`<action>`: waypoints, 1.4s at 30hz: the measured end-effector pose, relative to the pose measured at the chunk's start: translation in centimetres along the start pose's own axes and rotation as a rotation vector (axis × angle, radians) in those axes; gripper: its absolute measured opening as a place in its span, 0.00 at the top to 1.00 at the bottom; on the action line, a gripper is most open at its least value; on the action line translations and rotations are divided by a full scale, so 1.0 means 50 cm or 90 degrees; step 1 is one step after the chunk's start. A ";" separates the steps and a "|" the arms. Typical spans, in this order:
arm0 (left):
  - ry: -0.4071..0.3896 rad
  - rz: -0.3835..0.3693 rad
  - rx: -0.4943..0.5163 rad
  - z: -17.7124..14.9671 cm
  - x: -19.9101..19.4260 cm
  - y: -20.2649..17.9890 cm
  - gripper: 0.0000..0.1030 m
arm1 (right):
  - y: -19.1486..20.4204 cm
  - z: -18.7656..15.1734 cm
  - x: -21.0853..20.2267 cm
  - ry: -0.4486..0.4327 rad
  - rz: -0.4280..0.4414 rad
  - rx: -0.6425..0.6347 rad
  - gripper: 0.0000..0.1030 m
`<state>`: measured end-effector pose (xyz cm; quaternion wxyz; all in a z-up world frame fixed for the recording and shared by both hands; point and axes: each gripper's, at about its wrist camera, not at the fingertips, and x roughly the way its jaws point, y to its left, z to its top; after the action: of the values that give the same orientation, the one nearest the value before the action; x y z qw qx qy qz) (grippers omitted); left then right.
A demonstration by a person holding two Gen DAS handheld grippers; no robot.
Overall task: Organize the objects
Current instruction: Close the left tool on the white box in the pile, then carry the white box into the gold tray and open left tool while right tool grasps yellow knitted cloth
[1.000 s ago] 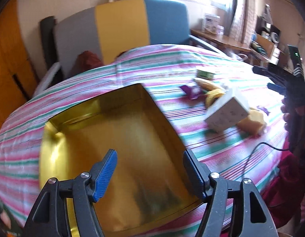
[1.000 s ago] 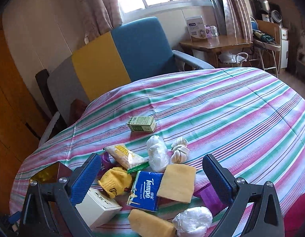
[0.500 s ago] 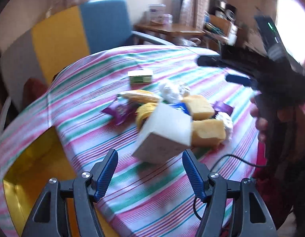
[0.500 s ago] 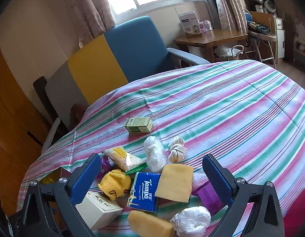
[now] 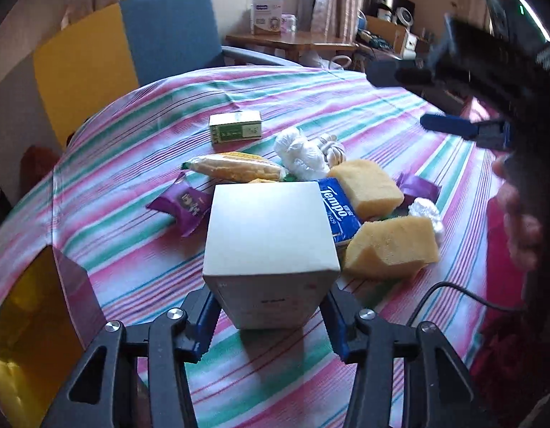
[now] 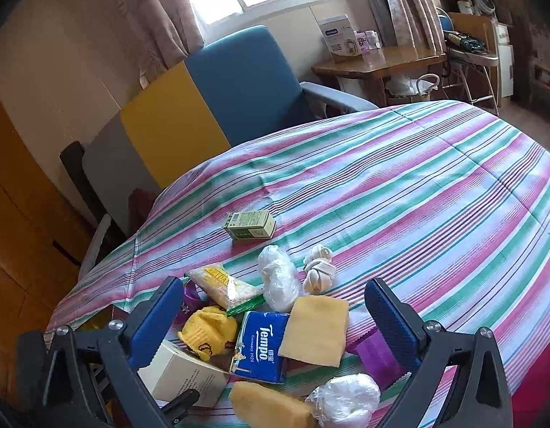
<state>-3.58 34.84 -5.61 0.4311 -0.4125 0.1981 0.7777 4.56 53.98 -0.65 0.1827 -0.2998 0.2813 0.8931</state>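
Note:
A white cardboard box (image 5: 269, 246) stands on the striped tablecloth between the blue pads of my left gripper (image 5: 271, 324), which is open, one pad close on each side. The box also shows in the right wrist view (image 6: 182, 374). Behind it lies a pile: a blue Tempo tissue pack (image 5: 341, 208), two yellow sponges (image 5: 391, 246), a purple packet (image 5: 184, 203), a snack bag (image 5: 235, 167), white bundles (image 5: 300, 149) and a green box (image 5: 235, 126). My right gripper (image 6: 271, 321) is open and empty above the pile.
A gold tin (image 5: 29, 331) sits open at the table's left front edge. A yellow sock (image 6: 207, 331) lies beside the tissue pack. A black cable (image 5: 453, 292) trails at the right. A blue and yellow armchair (image 6: 210, 103) stands behind the table.
My left gripper has swung right from over the gold tin and moved in around the white box. The right gripper has barely moved.

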 end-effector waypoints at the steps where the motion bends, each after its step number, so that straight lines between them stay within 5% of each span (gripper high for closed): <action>1: -0.003 -0.011 -0.013 -0.002 -0.010 0.006 0.50 | 0.003 -0.001 0.002 0.004 0.001 -0.005 0.01; 9: -0.032 -0.057 -0.137 -0.048 -0.135 0.093 0.50 | 0.039 -0.019 0.028 0.053 0.013 -0.069 0.04; 14: -0.056 -0.035 -0.161 -0.090 -0.203 0.135 0.50 | 0.089 -0.047 0.046 0.090 0.039 -0.149 0.15; 20: -0.070 0.000 -0.203 -0.163 -0.275 0.197 0.50 | 0.146 -0.093 0.096 0.157 0.019 -0.243 0.16; 26: -0.053 0.087 -0.268 -0.246 -0.323 0.306 0.50 | 0.194 -0.112 0.157 0.176 -0.011 -0.305 0.19; 33: -0.038 0.181 -0.352 -0.296 -0.333 0.475 0.50 | 0.206 -0.144 0.209 0.206 -0.047 -0.375 0.56; 36: 0.024 0.191 -0.362 -0.293 -0.288 0.513 0.50 | 0.203 -0.139 0.207 0.201 -0.047 -0.379 0.63; 39: 0.068 0.128 -0.394 -0.289 -0.261 0.546 0.50 | 0.209 -0.144 0.204 0.197 -0.046 -0.386 0.65; 42: 0.124 0.119 -0.385 -0.276 -0.240 0.564 0.50 | 0.213 -0.146 0.203 0.196 -0.042 -0.387 0.65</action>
<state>-17.11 4.09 -5.22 0.1950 -0.5745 0.0359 0.7942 -5.19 42.87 -7.77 0.0692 -0.4811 0.0166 0.8738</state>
